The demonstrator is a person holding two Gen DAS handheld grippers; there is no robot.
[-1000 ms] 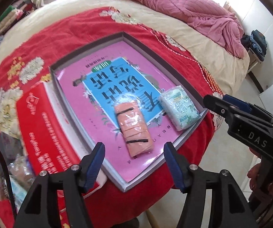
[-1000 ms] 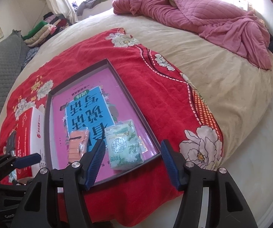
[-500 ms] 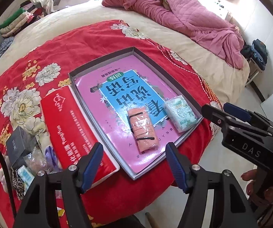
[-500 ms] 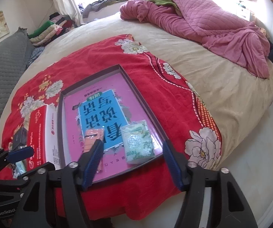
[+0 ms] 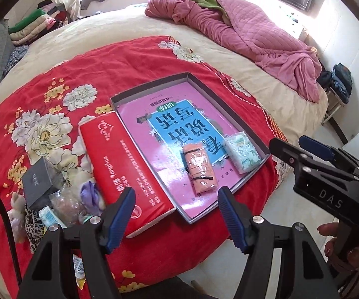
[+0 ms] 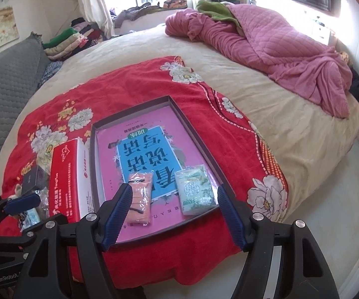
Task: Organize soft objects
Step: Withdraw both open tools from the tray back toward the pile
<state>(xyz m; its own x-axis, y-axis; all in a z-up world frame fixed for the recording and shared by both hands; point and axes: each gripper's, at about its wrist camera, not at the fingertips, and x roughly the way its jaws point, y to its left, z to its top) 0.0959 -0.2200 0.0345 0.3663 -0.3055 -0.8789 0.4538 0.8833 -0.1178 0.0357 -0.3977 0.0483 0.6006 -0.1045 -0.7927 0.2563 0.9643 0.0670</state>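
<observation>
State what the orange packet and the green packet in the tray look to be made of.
Orange packet: apparently soft fabric in clear glossy film, which shows glare; dark bands cross it. Green packet: probably tissues in printed, crinkled plastic wrap with a slight sheen. Both lie in the tray.

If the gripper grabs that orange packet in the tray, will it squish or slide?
The orange packet probably squishes: it looks soft and bulges under its black bands. Its shiny wrap glints, so it may slip. It lies flat in the tray, so rolling seems unlikely.

left wrist: above bed edge, facing inward; right wrist: likewise, rightward; shared: tray (image 5: 229, 104) (image 6: 196, 134)
</observation>
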